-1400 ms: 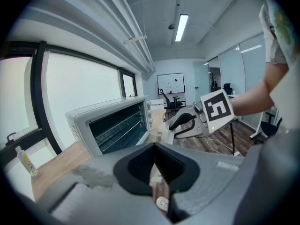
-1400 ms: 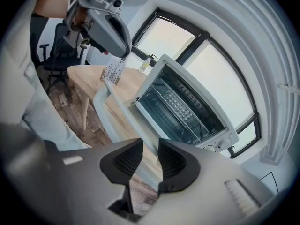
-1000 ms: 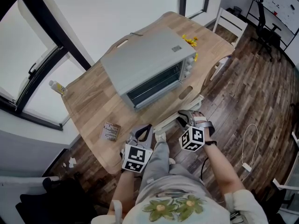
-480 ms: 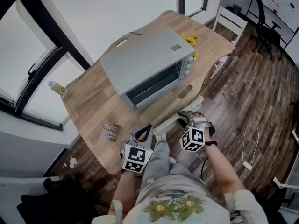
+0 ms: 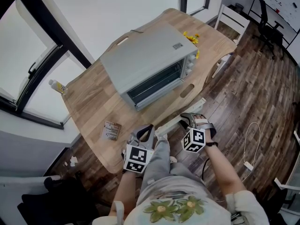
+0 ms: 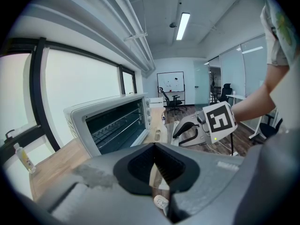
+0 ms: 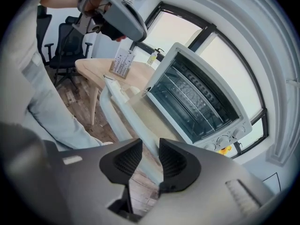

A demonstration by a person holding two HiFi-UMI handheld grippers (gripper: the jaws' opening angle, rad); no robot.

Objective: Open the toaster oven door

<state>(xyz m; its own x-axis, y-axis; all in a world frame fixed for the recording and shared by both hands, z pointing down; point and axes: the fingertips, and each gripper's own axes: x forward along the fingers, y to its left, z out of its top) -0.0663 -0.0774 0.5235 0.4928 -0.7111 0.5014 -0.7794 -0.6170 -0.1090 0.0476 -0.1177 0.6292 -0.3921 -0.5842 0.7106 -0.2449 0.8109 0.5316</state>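
On the wooden table (image 5: 89, 102), we cannot read the small printed packet (image 5: 111, 131) left of the left gripper (image 5: 143, 134), whose jaws sit pressed together, empty, at the near edge. The toaster oven (image 5: 145, 60) stands mid-table, its top sticker (image 5: 176, 47) too small to read, door (image 7: 139, 108) folded down toward us; the right gripper (image 5: 189, 118), jaws narrow, clasps the door's white handle (image 5: 169, 124) just beyond the table edge.

Lowered door (image 5: 178, 118) juts out before the toaster oven (image 5: 150, 64); bare table (image 5: 89, 107) lies to its left
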